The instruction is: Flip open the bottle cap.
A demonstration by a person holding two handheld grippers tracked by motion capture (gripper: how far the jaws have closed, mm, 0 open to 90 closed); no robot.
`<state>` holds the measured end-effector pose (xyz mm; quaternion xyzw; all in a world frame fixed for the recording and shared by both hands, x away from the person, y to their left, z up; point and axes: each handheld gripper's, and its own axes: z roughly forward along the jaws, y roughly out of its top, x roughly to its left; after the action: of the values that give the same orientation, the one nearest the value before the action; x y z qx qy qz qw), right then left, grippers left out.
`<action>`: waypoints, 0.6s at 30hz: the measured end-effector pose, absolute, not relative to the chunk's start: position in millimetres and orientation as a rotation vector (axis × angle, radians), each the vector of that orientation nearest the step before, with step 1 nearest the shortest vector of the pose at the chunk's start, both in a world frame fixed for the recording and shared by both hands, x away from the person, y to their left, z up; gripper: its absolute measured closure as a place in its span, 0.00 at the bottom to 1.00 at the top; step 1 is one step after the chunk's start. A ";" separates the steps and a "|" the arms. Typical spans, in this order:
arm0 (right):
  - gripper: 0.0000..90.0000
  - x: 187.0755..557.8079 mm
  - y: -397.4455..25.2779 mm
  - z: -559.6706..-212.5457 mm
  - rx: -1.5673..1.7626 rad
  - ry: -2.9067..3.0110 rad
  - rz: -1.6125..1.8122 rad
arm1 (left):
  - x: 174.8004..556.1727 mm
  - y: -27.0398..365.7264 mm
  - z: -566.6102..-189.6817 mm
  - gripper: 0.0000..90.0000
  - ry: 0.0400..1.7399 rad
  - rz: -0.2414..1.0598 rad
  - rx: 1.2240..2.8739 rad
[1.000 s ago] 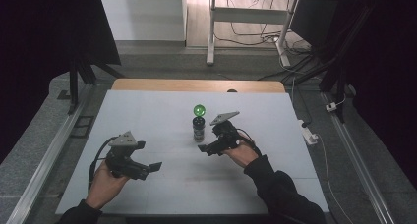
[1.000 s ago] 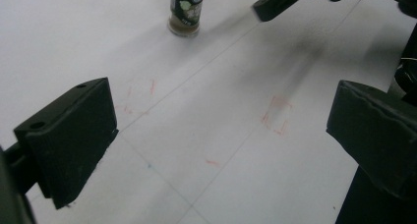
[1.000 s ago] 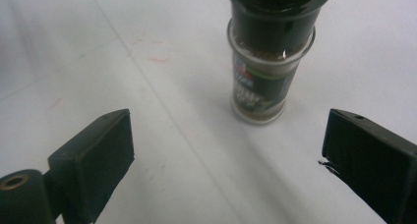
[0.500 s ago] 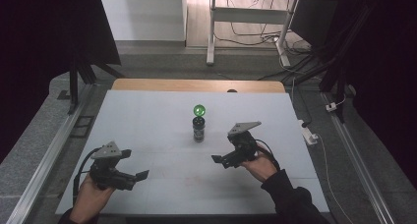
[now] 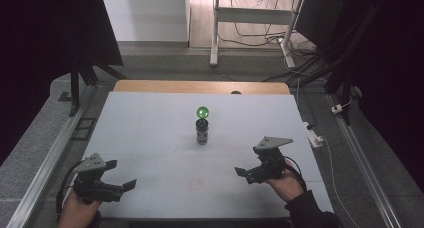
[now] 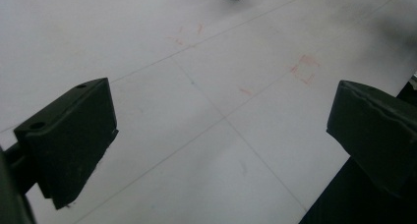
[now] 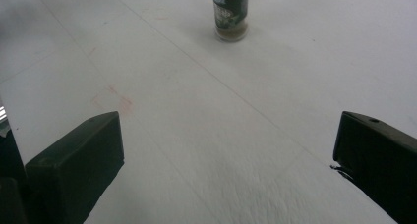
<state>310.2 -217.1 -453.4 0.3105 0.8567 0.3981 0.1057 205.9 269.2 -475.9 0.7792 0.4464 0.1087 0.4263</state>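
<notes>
Both pairs of tongs stand wide with nothing between their jaws: the left gripper (image 5: 107, 184) rests low at the near left corner of the table (image 5: 150, 123), the right gripper (image 5: 252, 172) near the front right, each pointing inward toward the middle. Well apart from both, upright at the centre of the white tabletop, is a small dark jar (image 5: 202, 131) with a printed label and a round green cap (image 5: 202, 111); the right gripper view catches its lower body (image 7: 230, 15), with a clear base and a pale fill inside. It looks like a little spice or seasoning jar — probably light, rigid and smooth-walled, so apt to slip or tip if nudged off-centre, and breakable if it is glass, which cannot be told from here. The safest hold is likely across the straight labelled body, mid-height, jaws square to the wall — not on the rounded cap, which offers curved, sliding contact. The right gripper, being nearer, seems better placed for it.
</notes>
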 end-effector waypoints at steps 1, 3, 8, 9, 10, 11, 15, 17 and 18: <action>0.00 307.3 -221.1 -452.9 0.925 2.516 1.172 | 204.5 271.2 -476.5 0.00 1.121 0.272 1.945; 0.00 301.7 -229.4 -452.3 0.944 2.496 1.171 | 202.0 274.8 -477.6 0.00 1.139 0.272 1.938; 0.00 286.7 -251.4 -452.3 1.004 2.443 1.175 | 197.4 280.0 -476.9 0.00 1.161 0.288 1.937; 0.00 283.9 -256.0 -452.6 1.018 2.435 1.174 | 196.7 280.3 -476.8 0.00 1.168 0.288 1.938; 0.00 281.1 -260.4 -452.9 1.035 2.425 1.170 | 196.3 280.8 -476.9 0.00 1.170 0.293 1.944; 0.00 278.6 -264.6 -453.5 1.051 2.416 1.164 | 195.7 280.8 -476.8 0.00 1.175 0.294 1.947; 0.00 270.4 -279.9 -456.7 1.111 2.397 1.138 | 194.2 281.6 -476.8 0.00 1.187 0.303 1.956; 0.00 267.3 -285.9 -458.4 1.137 2.397 1.104 | 193.8 282.4 -476.9 0.00 1.199 0.304 1.960; 0.00 266.2 -288.0 -458.8 1.155 2.397 1.086 | 193.7 282.6 -477.0 0.00 1.205 0.304 1.961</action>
<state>266.2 -288.0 -458.8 0.3984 0.8265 0.3745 0.1337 193.7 282.6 -477.0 0.7747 0.4760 0.1200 0.3986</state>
